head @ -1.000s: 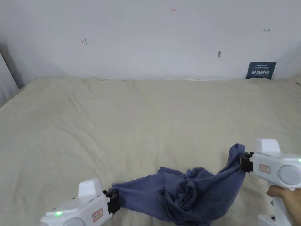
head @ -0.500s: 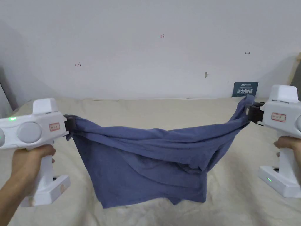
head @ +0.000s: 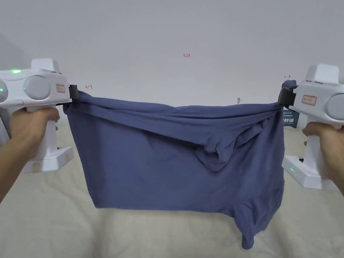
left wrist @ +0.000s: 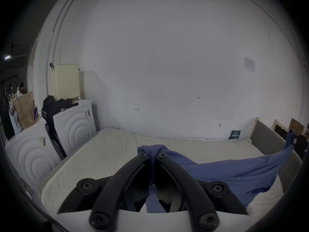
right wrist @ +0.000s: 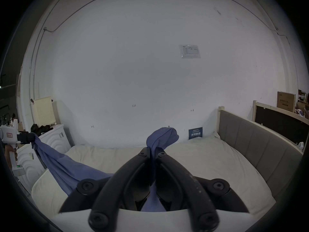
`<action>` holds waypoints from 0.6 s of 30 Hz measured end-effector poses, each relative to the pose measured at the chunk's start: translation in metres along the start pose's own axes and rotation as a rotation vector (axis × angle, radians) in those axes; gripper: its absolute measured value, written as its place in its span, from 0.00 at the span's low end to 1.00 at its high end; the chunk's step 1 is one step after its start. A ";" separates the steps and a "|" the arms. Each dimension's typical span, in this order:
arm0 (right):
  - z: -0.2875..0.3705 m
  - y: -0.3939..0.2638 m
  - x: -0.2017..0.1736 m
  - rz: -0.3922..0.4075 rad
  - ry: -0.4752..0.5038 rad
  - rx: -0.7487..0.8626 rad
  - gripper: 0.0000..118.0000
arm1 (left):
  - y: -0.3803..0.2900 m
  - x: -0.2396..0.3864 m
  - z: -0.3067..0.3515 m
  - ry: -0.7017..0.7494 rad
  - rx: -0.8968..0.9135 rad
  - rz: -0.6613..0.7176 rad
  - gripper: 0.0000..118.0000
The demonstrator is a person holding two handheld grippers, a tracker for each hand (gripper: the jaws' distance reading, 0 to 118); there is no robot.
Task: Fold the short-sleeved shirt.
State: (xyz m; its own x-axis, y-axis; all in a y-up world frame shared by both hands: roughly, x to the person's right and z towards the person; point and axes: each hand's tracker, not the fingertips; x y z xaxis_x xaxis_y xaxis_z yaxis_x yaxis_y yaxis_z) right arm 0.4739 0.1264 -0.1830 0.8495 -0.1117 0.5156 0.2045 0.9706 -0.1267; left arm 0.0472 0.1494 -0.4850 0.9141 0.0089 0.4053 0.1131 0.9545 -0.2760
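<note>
Shirt [head: 174,161], blue, hangs spread in the air between the two grippers, above the bed [head: 43,215]. One upper corner is at the left gripper [head: 74,93] and the other upper corner is at the right gripper [head: 283,96], so the top edge runs almost straight from one tool to the other. Below this edge the cloth falls as a wide sheet, with a bunched fold nearer to the right gripper and a longer tail under that side. The lowest part hangs close to the bed, but contact cannot be judged.

In the left gripper view, the jaws of the left gripper [left wrist: 151,155] are clenched on a bunch of shirt [left wrist: 234,170], and a small tuft stands beyond their tips. In the right gripper view, the right gripper [right wrist: 151,152] pinches the cloth in the same way, with a rounded tuft of shirt [right wrist: 161,137] just past its tips. A hand [head: 30,122] holds the left tool and a second hand [head: 324,134] holds the right tool.
</note>
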 end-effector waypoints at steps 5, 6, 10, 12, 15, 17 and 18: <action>-0.007 -0.007 -0.017 0.023 -0.011 0.014 0.05 | -0.009 0.010 -0.025 0.018 0.036 -0.039 0.05; -0.011 -0.014 -0.018 0.033 -0.014 0.008 0.05 | -0.015 0.012 -0.030 0.027 0.031 -0.050 0.05; -0.028 -0.051 -0.017 0.047 -0.042 -0.031 0.05 | -0.055 0.010 -0.052 0.040 -0.017 -0.065 0.05; -0.034 -0.074 -0.013 0.023 -0.027 -0.080 0.05 | -0.079 0.008 -0.062 0.048 -0.064 -0.087 0.05; -0.036 -0.118 -0.007 0.005 -0.028 -0.139 0.05 | -0.123 0.002 -0.063 0.039 -0.132 -0.086 0.05; -0.028 -0.148 -0.005 -0.002 -0.030 -0.176 0.05 | -0.155 -0.003 -0.054 0.017 -0.165 -0.076 0.05; -0.022 -0.163 -0.003 -0.011 -0.028 -0.195 0.05 | -0.171 -0.006 -0.049 0.011 -0.192 -0.088 0.05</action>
State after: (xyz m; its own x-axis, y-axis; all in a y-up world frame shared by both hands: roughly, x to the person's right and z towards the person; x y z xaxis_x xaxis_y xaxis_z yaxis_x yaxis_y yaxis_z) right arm 0.4484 -0.0361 -0.1823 0.8332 -0.1132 0.5412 0.3063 0.9094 -0.2813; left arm 0.0418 -0.0286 -0.4827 0.9015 -0.0763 0.4260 0.2639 0.8772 -0.4012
